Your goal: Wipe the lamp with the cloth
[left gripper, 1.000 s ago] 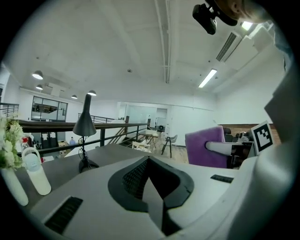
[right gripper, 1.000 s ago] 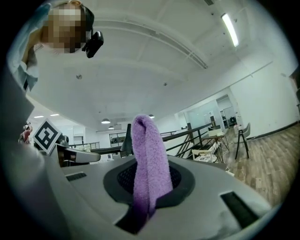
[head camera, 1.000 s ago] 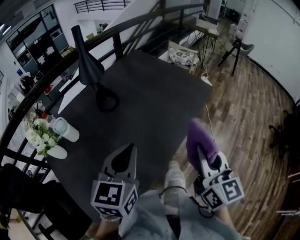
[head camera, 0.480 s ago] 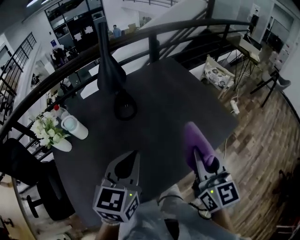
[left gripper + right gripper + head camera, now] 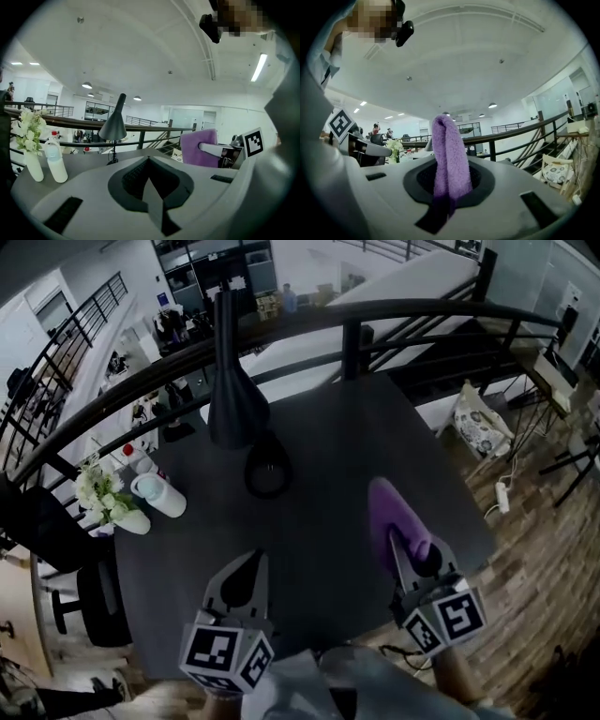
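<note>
Black cone-shaded lamp (image 5: 236, 390) stands upright; folded purple cloth (image 5: 386, 510) juts from right tool (image 5: 403, 547)

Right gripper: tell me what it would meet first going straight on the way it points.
Probably nothing close: the right gripper, shut on the cloth, points over the table, right of the lamp. The railing likely comes first.

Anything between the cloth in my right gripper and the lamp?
Nothing visible. Only bare dark tabletop lies between the purple towelling cloth in the right gripper and the black cone-shaded desk lamp. The white bottle and flower vase stand off to the left.
</note>
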`<state>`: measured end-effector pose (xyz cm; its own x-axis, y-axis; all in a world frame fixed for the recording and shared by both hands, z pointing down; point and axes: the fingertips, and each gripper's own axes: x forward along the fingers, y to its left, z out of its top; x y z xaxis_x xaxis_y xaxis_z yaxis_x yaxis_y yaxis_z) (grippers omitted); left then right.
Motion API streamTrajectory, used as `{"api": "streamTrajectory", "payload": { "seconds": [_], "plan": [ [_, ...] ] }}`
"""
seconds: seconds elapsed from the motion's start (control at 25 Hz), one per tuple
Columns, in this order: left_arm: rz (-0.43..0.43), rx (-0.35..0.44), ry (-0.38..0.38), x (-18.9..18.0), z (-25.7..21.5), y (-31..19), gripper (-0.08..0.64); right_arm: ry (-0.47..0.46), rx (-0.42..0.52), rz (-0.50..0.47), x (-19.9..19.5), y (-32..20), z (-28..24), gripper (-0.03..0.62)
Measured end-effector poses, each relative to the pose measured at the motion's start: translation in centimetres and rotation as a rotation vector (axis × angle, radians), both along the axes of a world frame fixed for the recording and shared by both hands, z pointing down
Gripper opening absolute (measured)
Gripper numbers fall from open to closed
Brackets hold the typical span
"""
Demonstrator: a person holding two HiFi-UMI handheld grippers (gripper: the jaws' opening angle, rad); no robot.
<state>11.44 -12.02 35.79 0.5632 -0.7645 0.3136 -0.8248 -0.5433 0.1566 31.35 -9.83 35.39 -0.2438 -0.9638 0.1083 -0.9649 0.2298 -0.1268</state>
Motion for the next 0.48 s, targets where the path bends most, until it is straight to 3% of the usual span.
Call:
{"api": "streamTrajectory", "payload": {
  "seconds": [0.16, 0.48],
  "plan": [
    [-0.087, -0.006, -0.029, -0.4, -0.2, -0.2, 0.000, 0.018, -0.006, -0.078, 1.4, -3.3, 0.3, 0.051],
    [-0.148, -0.030, -0.040, -2.3, 0.0, -1.8, 0.000, -0.011, 0.039, -0.101, 0.7, -11.4, -0.3, 0.051]
  ]
}}
